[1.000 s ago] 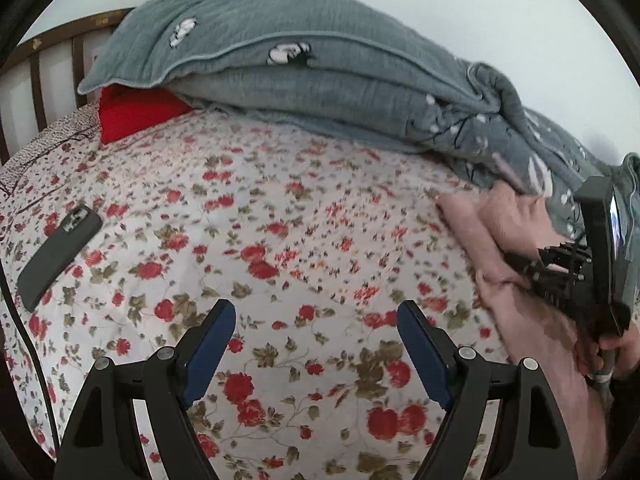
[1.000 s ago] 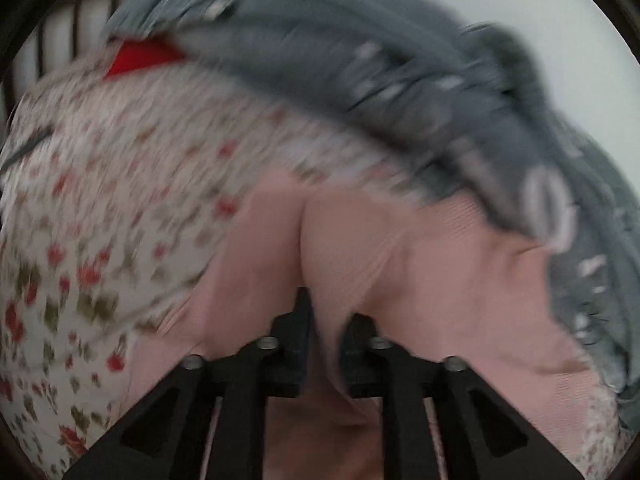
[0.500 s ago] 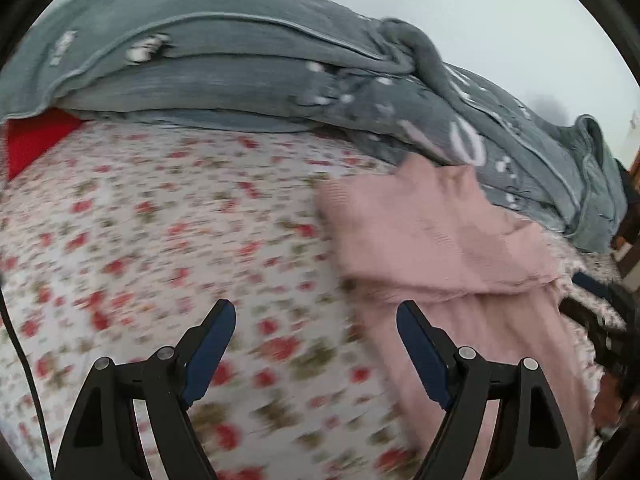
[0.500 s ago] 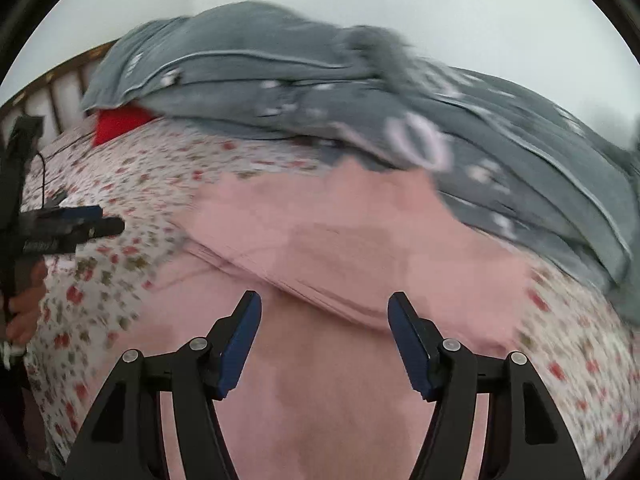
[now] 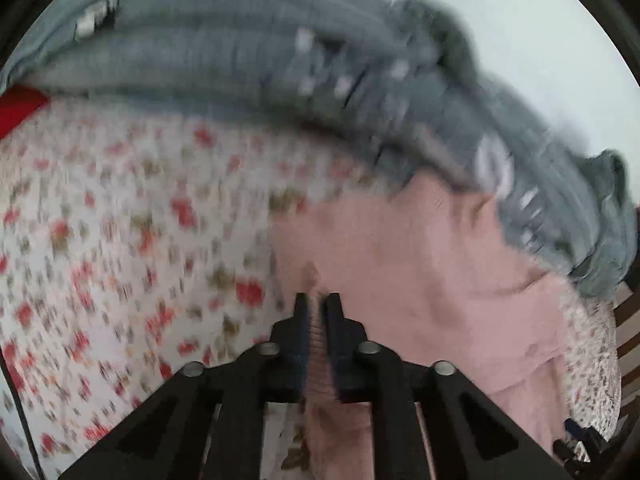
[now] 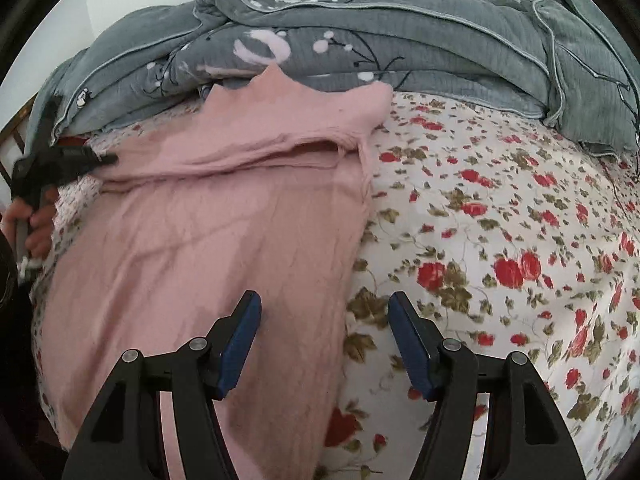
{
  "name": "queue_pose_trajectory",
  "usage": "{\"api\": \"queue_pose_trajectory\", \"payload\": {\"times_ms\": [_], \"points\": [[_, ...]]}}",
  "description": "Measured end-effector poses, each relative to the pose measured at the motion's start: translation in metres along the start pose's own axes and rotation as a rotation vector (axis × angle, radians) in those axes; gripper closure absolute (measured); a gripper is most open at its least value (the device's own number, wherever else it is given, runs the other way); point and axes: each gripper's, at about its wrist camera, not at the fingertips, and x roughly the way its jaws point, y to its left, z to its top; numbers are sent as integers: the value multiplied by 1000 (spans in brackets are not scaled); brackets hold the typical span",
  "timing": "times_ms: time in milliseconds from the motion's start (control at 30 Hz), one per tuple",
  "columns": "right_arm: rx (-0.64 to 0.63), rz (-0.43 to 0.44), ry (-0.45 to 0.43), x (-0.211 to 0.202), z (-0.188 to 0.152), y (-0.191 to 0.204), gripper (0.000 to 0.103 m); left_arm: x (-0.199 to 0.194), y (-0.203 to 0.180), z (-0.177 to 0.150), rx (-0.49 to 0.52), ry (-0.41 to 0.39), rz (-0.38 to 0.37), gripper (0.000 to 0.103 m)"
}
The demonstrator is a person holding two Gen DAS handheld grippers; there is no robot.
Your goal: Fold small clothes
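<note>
A pink knit garment lies spread on the flowered bed sheet, its far part folded over toward me. In the blurred left wrist view my left gripper is shut on the left edge of the pink garment. The left gripper also shows in the right wrist view, at the garment's left side near the fold. My right gripper is open and empty, low over the garment's right edge, its left finger above the cloth and its right finger above the sheet.
A grey quilt is bunched along the far side of the bed and touches the garment's top. A red pillow peeks out at far left. Wooden bed rails stand at the right edge.
My left gripper moved right to the garment's edge and closed on it. My right gripper, which let go of the cloth a second ago, has shifted right, over the garment's right edge.
</note>
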Motion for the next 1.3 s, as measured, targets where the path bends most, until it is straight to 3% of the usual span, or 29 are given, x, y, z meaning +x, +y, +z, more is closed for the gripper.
{"api": "queue_pose_trajectory", "payload": {"times_ms": [67,133,200,300,400,467,500,567,733,1067,1167,1300], "points": [[-14,-3,-16,-2,-3,2,38,-6,1,4,6,-38,27,95],[-18,0,-15,-1,-6,4,37,10,4,-1,5,18,92,95],[-15,-1,-15,-3,-8,5,37,24,11,-9,-32,93,75,95],[2,9,-6,-8,-12,2,37,10,13,-18,-77,91,52,94],[24,13,-11,-19,-21,-2,37,-5,10,-27,-44,114,56,75],[39,5,-24,-29,-29,-4,38,-22,5,-39,-7,99,84,39],[54,-6,-30,-33,-33,-6,39,-32,3,-46,10,78,88,37],[76,-29,-31,-41,-40,-8,46,-52,1,-56,47,54,90,36],[130,20,-59,-65,-55,-13,47,-90,-9,-91,89,64,83,36],[-7,61,-102,-109,-106,20,48,-141,-27,-180,165,80,96,37],[-46,56,-111,-116,-129,33,54,-157,-34,-209,189,79,67,37],[-90,51,-118,-118,-148,43,56,-171,-45,-240,255,74,47,37]]}}
